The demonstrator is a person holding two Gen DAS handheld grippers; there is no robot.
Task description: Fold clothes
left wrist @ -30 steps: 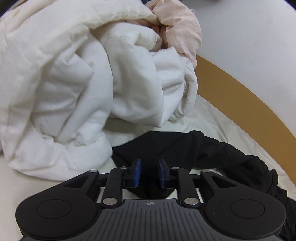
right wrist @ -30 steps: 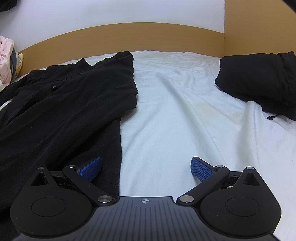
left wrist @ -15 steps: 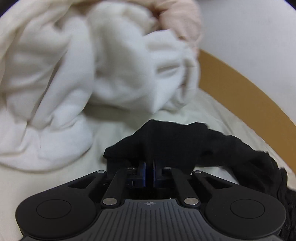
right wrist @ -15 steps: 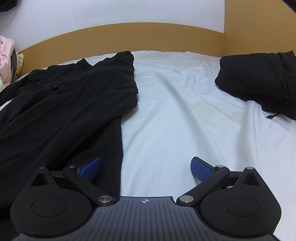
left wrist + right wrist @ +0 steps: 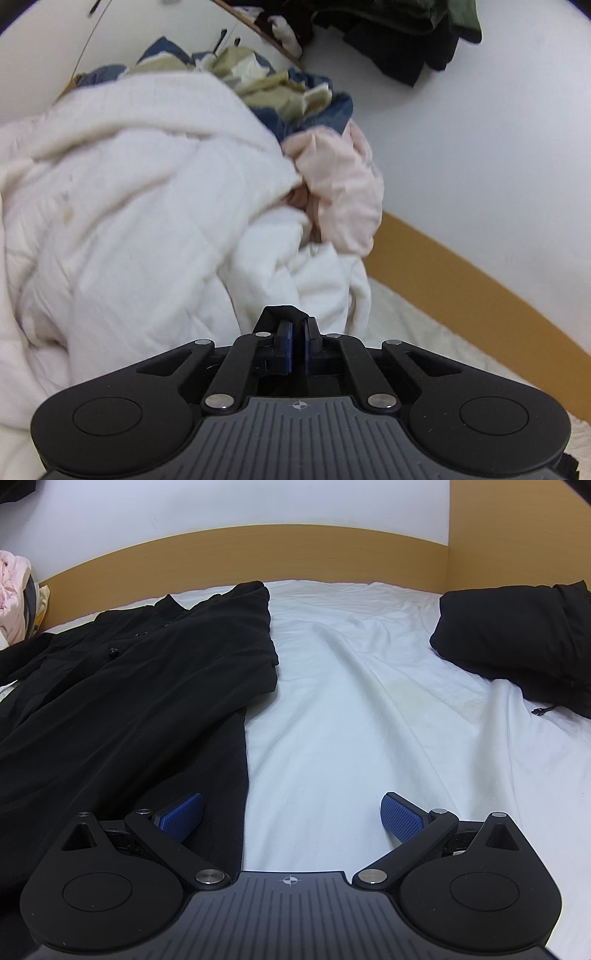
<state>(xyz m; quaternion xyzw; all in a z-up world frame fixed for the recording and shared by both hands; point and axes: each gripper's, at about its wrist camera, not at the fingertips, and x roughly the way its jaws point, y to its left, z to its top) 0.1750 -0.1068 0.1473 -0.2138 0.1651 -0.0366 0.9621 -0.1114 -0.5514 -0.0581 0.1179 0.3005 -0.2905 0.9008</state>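
A black garment (image 5: 129, 686) with small buttons lies spread on the left half of the white bed sheet (image 5: 351, 720). My right gripper (image 5: 291, 808) hovers open over the garment's right edge; its left pad is above the black cloth, its right pad above the sheet. In the left wrist view my left gripper (image 5: 297, 332) is shut on a small peak of black cloth (image 5: 282, 313) that pokes up between the blue pads. The rest of that cloth is hidden below the gripper body.
A bunched white duvet (image 5: 129, 221) with a pink cloth (image 5: 340, 192) and blue and beige clothes (image 5: 288, 92) fills the space ahead of the left gripper. A folded black garment (image 5: 517, 635) sits at the far right. A wooden headboard (image 5: 258, 550) borders the bed.
My left gripper closed on the black cloth, then rose with it, so the duvet pile now sits lower in its view. The right gripper has not moved.
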